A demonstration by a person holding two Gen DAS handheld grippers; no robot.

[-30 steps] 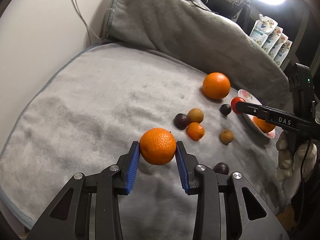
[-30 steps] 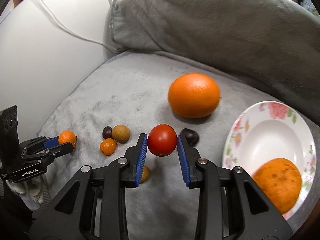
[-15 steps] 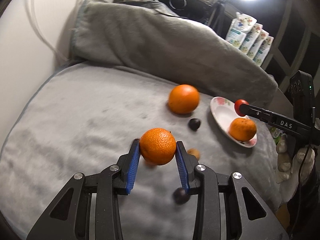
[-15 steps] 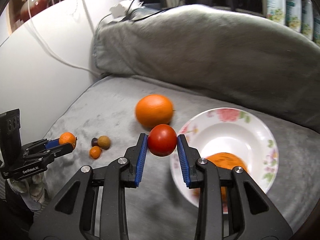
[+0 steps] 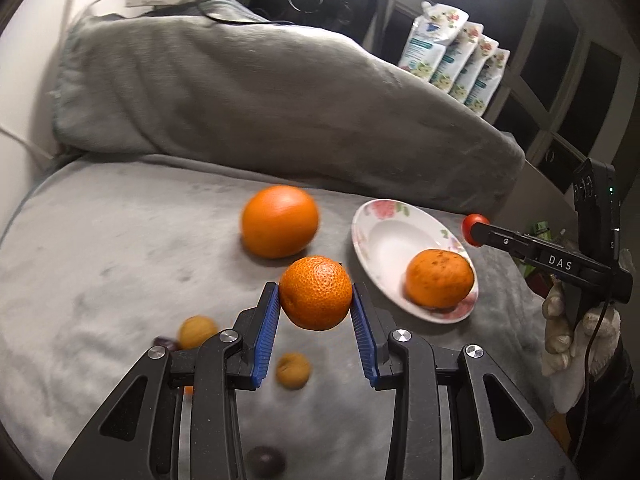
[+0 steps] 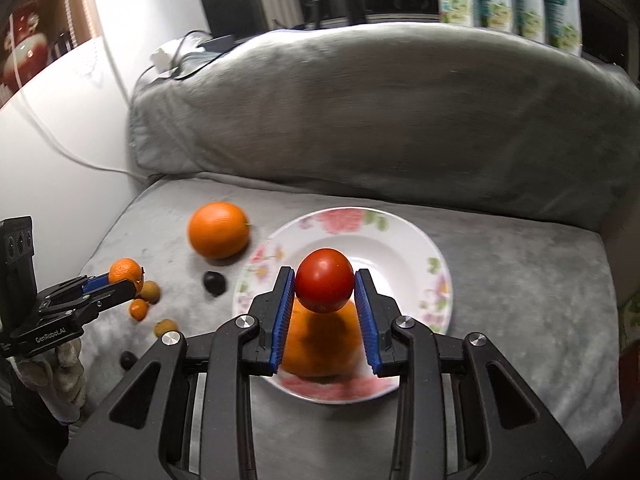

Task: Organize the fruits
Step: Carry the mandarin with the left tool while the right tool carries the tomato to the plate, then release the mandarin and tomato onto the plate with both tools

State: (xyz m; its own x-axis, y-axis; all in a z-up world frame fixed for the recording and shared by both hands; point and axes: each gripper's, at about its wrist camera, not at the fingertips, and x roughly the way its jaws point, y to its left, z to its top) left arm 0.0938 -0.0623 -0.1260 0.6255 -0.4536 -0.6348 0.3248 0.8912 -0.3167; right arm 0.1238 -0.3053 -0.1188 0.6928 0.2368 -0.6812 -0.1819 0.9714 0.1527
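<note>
My left gripper (image 5: 316, 294) is shut on a small pebbled orange (image 5: 316, 298), held above the grey blanket just left of the flowered plate (image 5: 384, 236). My right gripper (image 6: 325, 280) is shut on a red tomato (image 6: 325, 280) and hovers over the flowered plate (image 6: 400, 240). A speckled orange (image 5: 439, 279) lies in the plate; in the right wrist view this speckled orange (image 6: 320, 348) shows under the tomato. A large smooth orange (image 5: 280, 221) rests on the blanket left of the plate.
Small fruits lie on the blanket: two tan ones (image 5: 293, 370), a dark plum (image 5: 266, 460), a dark one (image 6: 214, 282) near the plate. A grey cushion (image 5: 260, 96) backs the surface. Pouches (image 5: 456, 64) stand behind. A gloved hand (image 5: 576, 332) holds the right gripper.
Both grippers have moved right with their fruit still held. The tomato now hangs over the plate, and the small orange has come close to the plate's left side.
</note>
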